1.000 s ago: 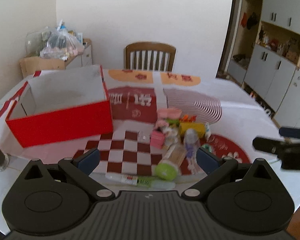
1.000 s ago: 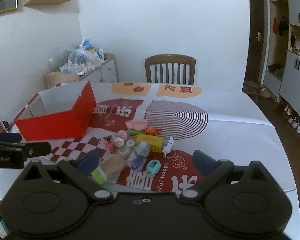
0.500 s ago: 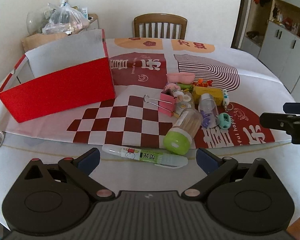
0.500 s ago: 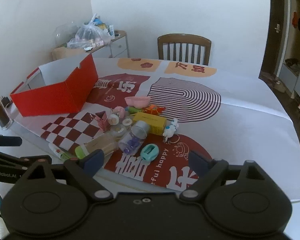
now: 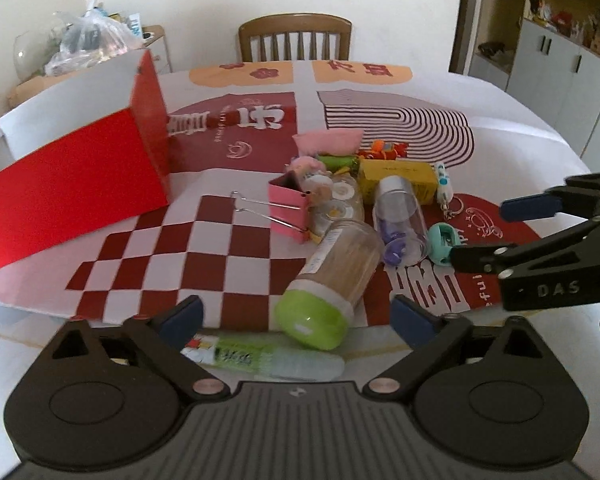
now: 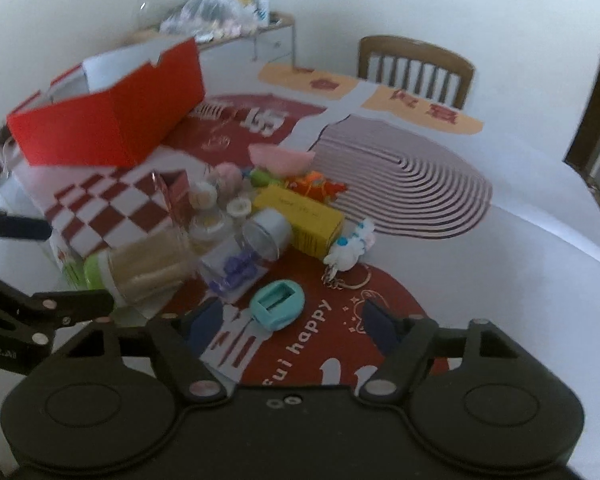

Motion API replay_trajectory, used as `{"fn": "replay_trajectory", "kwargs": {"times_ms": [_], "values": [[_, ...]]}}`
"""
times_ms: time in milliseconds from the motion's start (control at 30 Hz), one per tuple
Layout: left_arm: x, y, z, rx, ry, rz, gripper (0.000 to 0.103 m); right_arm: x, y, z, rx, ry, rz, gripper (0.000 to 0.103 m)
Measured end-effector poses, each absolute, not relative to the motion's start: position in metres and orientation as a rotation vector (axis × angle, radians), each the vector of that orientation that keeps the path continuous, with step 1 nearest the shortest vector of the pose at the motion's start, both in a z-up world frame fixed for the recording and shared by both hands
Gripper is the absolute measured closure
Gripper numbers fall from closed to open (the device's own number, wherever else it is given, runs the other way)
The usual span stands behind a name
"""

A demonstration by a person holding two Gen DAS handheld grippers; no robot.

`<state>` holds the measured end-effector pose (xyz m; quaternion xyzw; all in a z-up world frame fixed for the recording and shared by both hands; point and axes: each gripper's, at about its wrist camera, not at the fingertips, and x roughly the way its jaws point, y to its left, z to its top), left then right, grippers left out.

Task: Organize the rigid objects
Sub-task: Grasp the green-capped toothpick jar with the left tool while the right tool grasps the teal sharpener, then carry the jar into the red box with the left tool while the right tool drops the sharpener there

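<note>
Both grippers spread apart, holding nothing. Left gripper [image 5: 296, 314] sits low over the bench [image 5: 520, 120] edge, straddling the green-lidded jar [image 5: 330, 282] lying on its side, with a glue pen [image 5: 260, 356] just in front of the fingers. Right gripper [image 6: 292, 322] hangs just short of the teal sharpener [image 6: 277, 305]. Clutter pile mid-bench: pink binder clip [image 5: 290, 208], clear bottle [image 5: 400, 220], yellow box [image 5: 398, 178]. Red box [image 5: 72, 176] sits open at left, well apart from the pile.
</note>
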<state>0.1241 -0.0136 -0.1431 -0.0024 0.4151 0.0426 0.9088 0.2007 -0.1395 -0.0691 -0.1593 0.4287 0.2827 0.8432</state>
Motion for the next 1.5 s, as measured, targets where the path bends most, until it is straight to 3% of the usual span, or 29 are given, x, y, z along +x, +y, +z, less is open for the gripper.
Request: {"fn": "replay_trajectory", "kwargs": {"times_ms": [133, 300, 367, 633, 800, 833, 1500], "values": [[0.135, -0.019, -0.151, 0.024, 0.87, 0.067, 0.028, 0.208, -0.134, -0.079, -0.373, 0.92, 0.644, 0.039], [0.146, -0.027, -0.158, 0.068, 0.874, 0.048, 0.033, 0.216, -0.127, -0.089, -0.4, 0.944, 0.674, 0.048], [0.15, -0.029, -0.16, 0.077, 0.88, 0.032, 0.043, 0.219, -0.126, -0.091, -0.398, 0.951, 0.677, 0.05], [0.16, -0.033, -0.166, 0.103, 0.893, 0.014, 0.047, 0.226, -0.128, -0.092, -0.378, 0.96, 0.693, 0.066], [0.163, -0.034, -0.165, 0.112, 0.898, 0.021, 0.053, 0.226, -0.131, -0.091, -0.363, 0.962, 0.695, 0.066], [0.163, -0.034, -0.165, 0.11, 0.897, 0.023, 0.059, 0.225, -0.132, -0.09, -0.357, 0.962, 0.695, 0.066], [0.143, -0.013, -0.121, -0.053, 0.881, 0.078, 0.061, 0.208, -0.125, -0.026, -0.38, 0.887, 0.778, 0.066]]}}
